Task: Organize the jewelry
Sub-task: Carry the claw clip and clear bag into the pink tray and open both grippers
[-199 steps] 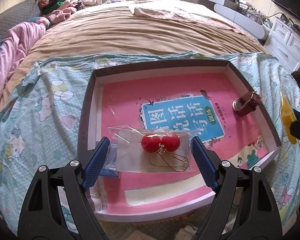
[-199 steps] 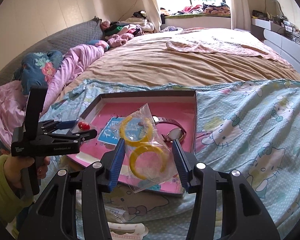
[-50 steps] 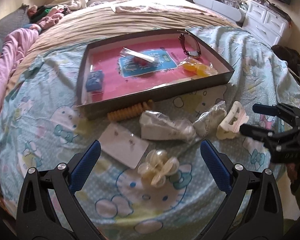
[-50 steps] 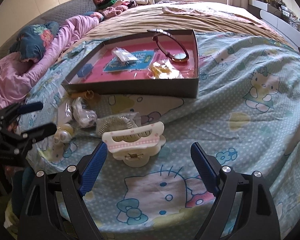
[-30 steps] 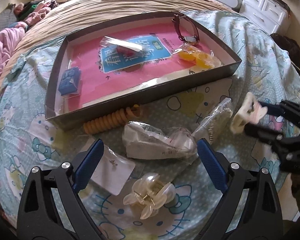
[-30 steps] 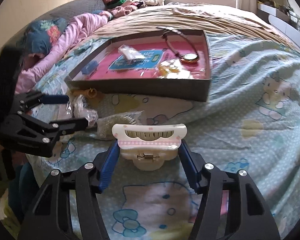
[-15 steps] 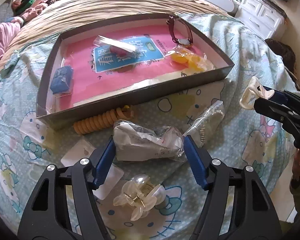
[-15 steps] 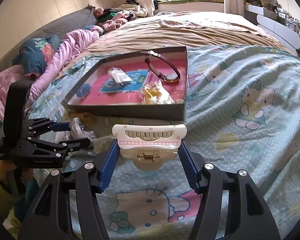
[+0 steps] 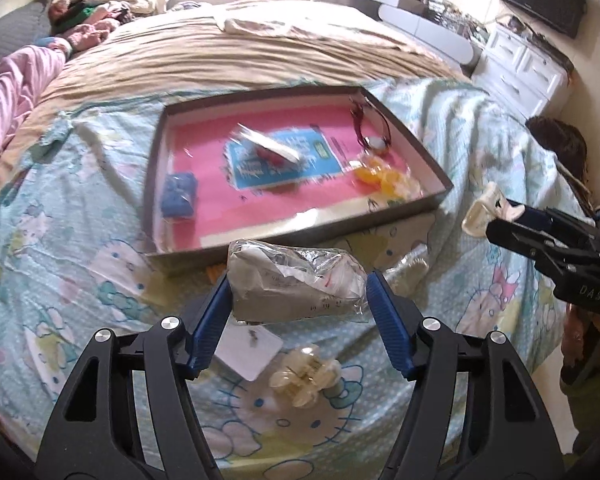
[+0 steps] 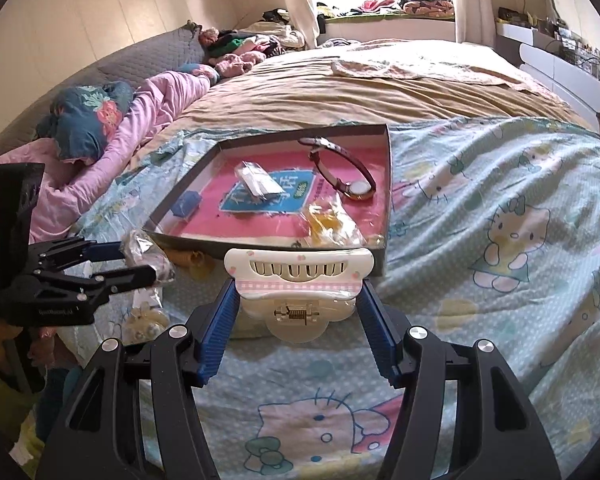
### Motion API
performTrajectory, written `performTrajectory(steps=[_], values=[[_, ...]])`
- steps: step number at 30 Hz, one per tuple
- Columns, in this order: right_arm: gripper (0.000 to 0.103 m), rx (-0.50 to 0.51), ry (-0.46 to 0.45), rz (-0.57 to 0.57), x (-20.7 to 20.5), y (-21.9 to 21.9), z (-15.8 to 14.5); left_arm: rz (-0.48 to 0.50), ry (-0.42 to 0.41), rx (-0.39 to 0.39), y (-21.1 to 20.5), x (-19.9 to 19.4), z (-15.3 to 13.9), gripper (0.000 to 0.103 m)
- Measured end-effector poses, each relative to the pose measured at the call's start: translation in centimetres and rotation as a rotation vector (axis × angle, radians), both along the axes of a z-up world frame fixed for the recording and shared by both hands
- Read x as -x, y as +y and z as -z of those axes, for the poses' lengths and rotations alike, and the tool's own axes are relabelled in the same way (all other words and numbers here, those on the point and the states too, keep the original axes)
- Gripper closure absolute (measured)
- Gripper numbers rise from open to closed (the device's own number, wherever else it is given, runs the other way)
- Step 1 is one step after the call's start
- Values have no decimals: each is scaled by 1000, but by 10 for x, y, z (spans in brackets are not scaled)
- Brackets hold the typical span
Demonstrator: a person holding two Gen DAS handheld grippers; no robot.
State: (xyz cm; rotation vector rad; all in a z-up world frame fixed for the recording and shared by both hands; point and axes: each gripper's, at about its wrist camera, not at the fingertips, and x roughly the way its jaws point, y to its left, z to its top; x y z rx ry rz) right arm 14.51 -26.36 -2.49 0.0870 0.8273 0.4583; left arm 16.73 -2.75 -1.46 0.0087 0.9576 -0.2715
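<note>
While both loaded: left tool (image 9: 298,300) pinches crinkly bag (image 9: 296,280), light, slippery; right tool (image 10: 298,308) clamps rigid hair clip (image 10: 298,280) at sides.

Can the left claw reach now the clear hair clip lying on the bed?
Probably not yet: the left claw is shut on a plastic bag, so it has no free grip. The clear hair clip lies uncovered just below it.
</note>
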Motion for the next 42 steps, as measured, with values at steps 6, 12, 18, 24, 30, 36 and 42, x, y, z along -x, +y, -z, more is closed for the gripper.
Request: performTrajectory(steps=[6, 12, 18, 24, 30, 36, 42], values=[[44, -7, -25, -17, -2, 8, -10, -49, -17, 9, 17, -3, -9, 44], [44, -14, -45, -34, -5, 16, -18, -84, -44, 8, 30, -3, -16, 44], [44, -15, -70, -41, -11, 22, -25, -109, -71, 29, 38, -9, -25, 77], [44, -8, -87, -40, -18, 26, -28, -110, -44, 29, 43, -17, -17, 77], [44, -11, -80, -33, -20, 24, -25, -100, 43, 8, 43, -18, 14, 36], [44, -16, -67, -33, -19, 24, -21, -30, 104, -92, 23, -22, 48, 29], [44, -23, -50, -13, -20, 18, -18, -2, 105, -135, 12, -27, 64, 30]])
